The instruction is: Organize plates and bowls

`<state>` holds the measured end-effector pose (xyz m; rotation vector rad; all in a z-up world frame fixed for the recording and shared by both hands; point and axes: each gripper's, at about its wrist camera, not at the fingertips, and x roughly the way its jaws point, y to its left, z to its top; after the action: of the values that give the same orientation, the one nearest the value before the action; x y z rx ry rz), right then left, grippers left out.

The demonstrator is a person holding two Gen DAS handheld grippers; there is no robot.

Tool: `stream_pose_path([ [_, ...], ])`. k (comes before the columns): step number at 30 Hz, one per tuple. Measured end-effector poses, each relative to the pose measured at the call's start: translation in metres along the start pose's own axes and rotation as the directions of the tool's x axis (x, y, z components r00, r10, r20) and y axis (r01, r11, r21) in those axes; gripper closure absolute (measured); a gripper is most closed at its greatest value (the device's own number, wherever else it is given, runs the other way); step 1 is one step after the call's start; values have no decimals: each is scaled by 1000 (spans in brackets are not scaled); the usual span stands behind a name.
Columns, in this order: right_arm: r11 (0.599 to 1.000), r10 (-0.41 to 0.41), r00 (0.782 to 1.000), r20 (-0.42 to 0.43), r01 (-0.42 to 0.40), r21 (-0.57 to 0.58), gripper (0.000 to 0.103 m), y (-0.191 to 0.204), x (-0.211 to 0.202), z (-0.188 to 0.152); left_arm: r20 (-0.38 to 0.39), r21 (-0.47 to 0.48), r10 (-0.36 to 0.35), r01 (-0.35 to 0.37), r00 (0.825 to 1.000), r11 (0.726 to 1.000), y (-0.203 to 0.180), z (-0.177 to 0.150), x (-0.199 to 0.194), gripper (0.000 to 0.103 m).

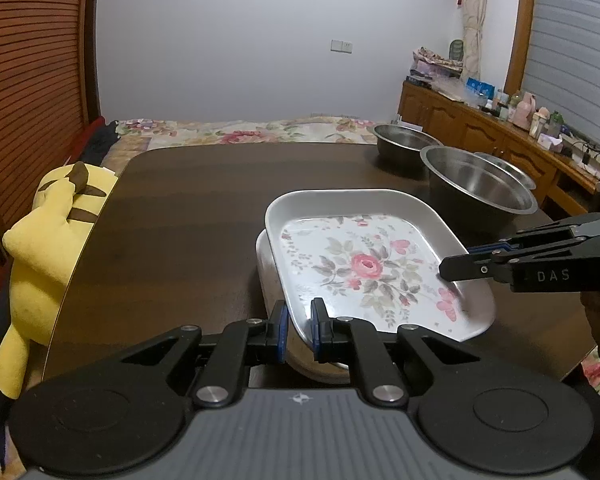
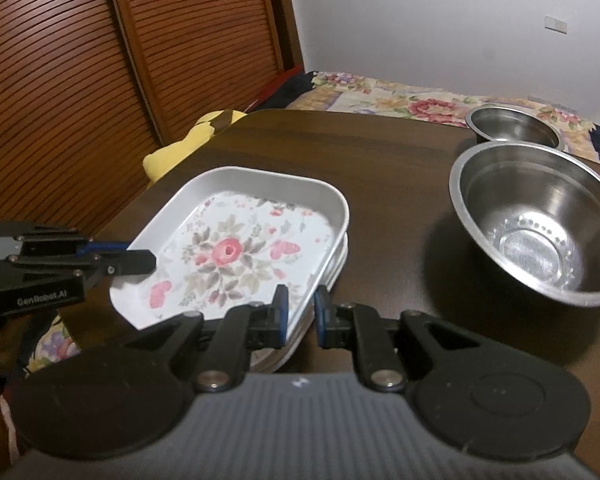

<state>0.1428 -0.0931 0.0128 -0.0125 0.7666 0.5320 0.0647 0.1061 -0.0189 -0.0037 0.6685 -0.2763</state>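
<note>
A square white plate with a pink rose pattern [image 1: 364,264] [image 2: 228,252] is held tilted just above a stack of white plates [image 1: 265,268] [image 2: 337,270] on the dark table [image 1: 180,220]. My left gripper [image 1: 302,322] is shut on the near-left rim of this floral plate, and it enters the right wrist view from the left [image 2: 136,253]. On the opposite rim my right gripper [image 2: 300,310] is shut too, reaching in from the right [image 1: 458,259] in the left wrist view.
A large perforated steel bowl [image 2: 536,220] [image 1: 476,184] stands to the right of the plates, with a smaller steel bowl [image 2: 512,124] [image 1: 404,140] behind it. A yellow plush toy [image 1: 48,240] leans at the table's left edge. A floral bed lies beyond.
</note>
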Motion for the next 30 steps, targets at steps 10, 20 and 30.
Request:
stream_pose_path([
  [10, 998, -62, 993, 99, 64, -20, 88, 9, -4, -11, 11, 31, 33, -33, 999, 999, -6, -6, 1, 90],
  [20, 993, -113, 980, 164, 116, -7, 87, 19, 0, -24, 33, 71, 67, -69, 997, 995, -11, -9, 2, 88],
  [30, 992, -120, 978, 172, 122, -6, 85, 20, 1, -29, 20, 64, 80, -81, 997, 995, -10, -13, 10, 88],
])
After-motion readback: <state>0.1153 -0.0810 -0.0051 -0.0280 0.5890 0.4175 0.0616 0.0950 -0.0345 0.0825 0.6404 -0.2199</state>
